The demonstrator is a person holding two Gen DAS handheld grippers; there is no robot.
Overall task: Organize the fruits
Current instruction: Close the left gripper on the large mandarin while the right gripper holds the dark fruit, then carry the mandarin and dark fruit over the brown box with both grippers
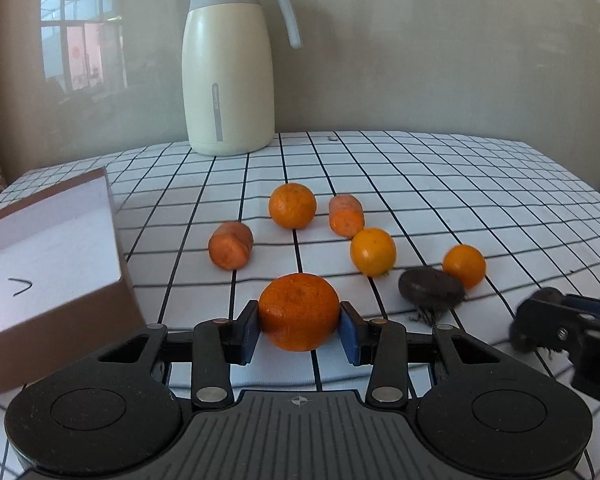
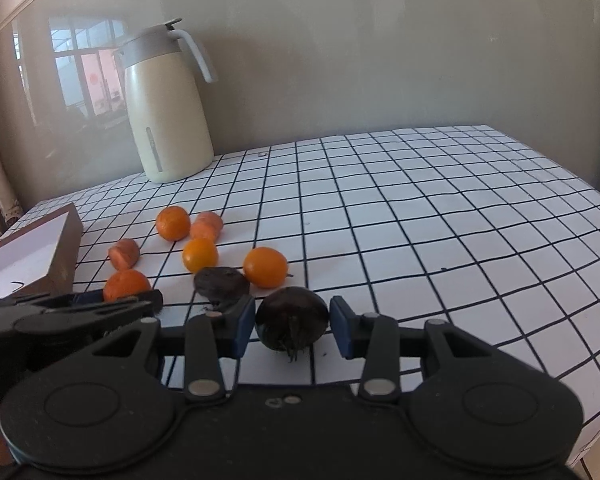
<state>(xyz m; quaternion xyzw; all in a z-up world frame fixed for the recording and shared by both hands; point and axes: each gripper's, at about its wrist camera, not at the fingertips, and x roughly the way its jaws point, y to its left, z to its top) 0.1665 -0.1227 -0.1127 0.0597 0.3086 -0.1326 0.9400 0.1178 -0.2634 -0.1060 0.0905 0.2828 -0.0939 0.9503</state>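
Presently the left tool has its blue pads pressed against both sides of a mandarin, which sits low on the checked counter. The right tool brackets a dark round fruit; its left pad touches the fruit, while a narrow gap shows at the right pad, so a firm pinch cannot be confirmed. Just beyond that fruit lies a second dark, flatter fruit. Past it, loose on the counter, are two smooth yellow-orange fruits, another mandarin and two carrot pieces. An open cardboard box with a pale interior stands on the left near the left tool. A cream thermos jug with a grey lid stands upright at the counter's back edge, against the wall.
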